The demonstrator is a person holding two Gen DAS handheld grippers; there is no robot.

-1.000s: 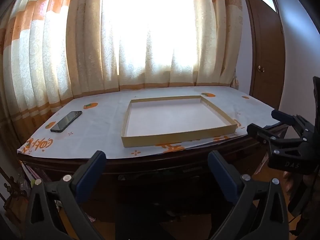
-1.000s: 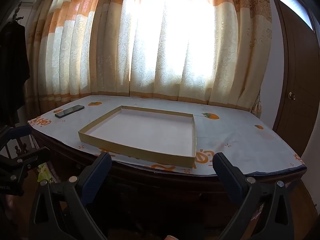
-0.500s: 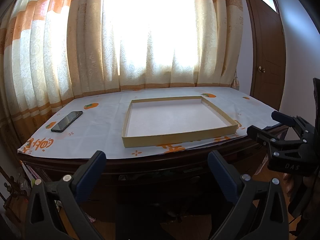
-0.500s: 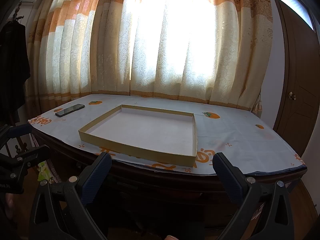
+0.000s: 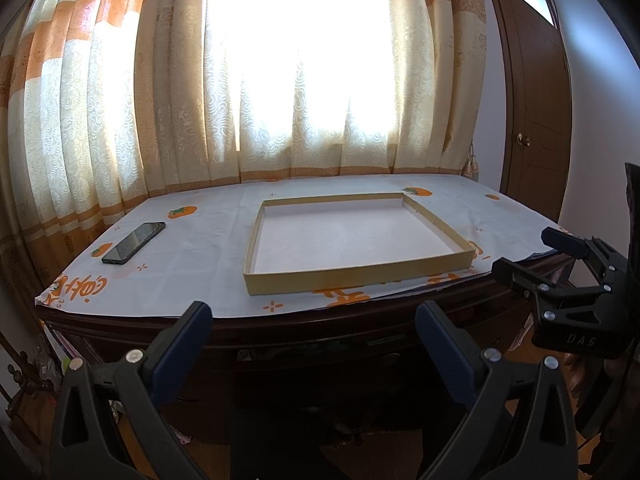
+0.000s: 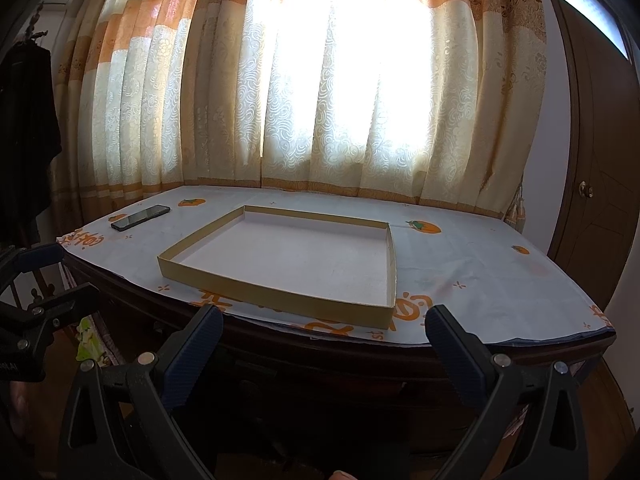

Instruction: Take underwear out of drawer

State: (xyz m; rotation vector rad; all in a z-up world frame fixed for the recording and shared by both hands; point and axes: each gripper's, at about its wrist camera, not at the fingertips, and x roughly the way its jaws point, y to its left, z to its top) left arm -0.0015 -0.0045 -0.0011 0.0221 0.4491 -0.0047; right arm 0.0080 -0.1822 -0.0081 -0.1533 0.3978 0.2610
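The left tool (image 5: 313, 322) is held level in front of the bench (image 5: 280, 322), short of its near edge and below its top, fingers spread wide with nothing between them. The right tool (image 6: 324, 326) is held the same way before the bench edge, its blue-padded fingers (image 6: 192, 350) equally wide apart and empty. Seen from the left wrist, the right tool (image 5: 536, 254) sits off the bench's right corner; from the right wrist, the left tool (image 6: 60, 276) sits off its left corner.

Tray (image 5: 352, 276) and phone (image 5: 134, 242) occupy tabletop (image 5: 192, 280).
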